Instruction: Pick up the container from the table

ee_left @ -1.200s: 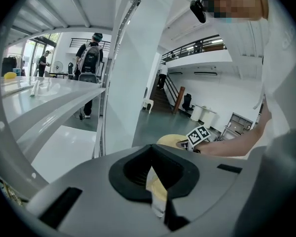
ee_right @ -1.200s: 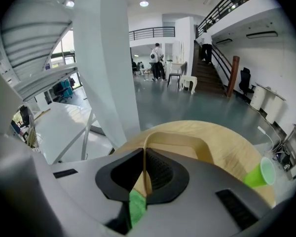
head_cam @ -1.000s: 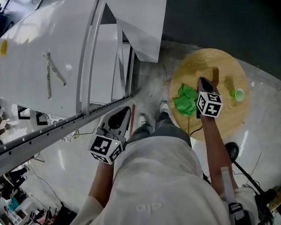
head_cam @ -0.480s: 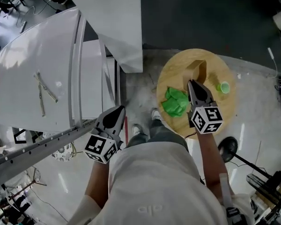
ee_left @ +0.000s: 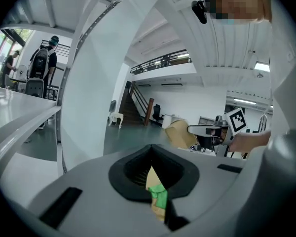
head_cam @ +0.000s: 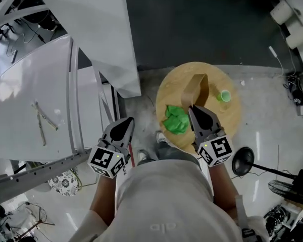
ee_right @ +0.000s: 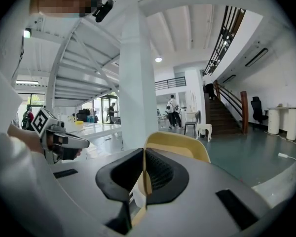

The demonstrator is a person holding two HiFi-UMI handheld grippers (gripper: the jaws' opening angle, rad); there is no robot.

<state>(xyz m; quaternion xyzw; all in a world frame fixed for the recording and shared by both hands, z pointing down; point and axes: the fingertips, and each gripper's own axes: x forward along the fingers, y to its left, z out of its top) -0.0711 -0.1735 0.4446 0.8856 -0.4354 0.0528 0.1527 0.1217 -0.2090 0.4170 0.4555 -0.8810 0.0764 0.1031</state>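
Note:
A tan paper container (head_cam: 196, 88) hangs over the round wooden table (head_cam: 235, 120), with my right gripper (head_cam: 194, 107) shut on its near wall. In the right gripper view that thin wall stands between the pads of my right gripper (ee_right: 144, 174), and the container's curved rim (ee_right: 180, 144) shows beyond. On the table lie a crumpled green cloth (head_cam: 175, 119) and a small green cup (head_cam: 224, 96). My left gripper (head_cam: 125, 121) is off the table's left side, over the floor, jaws together and holding nothing. The left gripper view shows the container (ee_left: 180, 134) far off to the right.
A large white sloping panel (head_cam: 35, 89) and a white pillar (head_cam: 98, 29) stand to the left. A black round stand base (head_cam: 242, 159) sits on the floor right of the table. White cylinders (head_cam: 293, 19) are at the upper right. My feet (head_cam: 161, 136) are by the table's near edge.
My right gripper has come up toward the camera with the container in its jaws, off the table. The left gripper has risen a little and stays shut.

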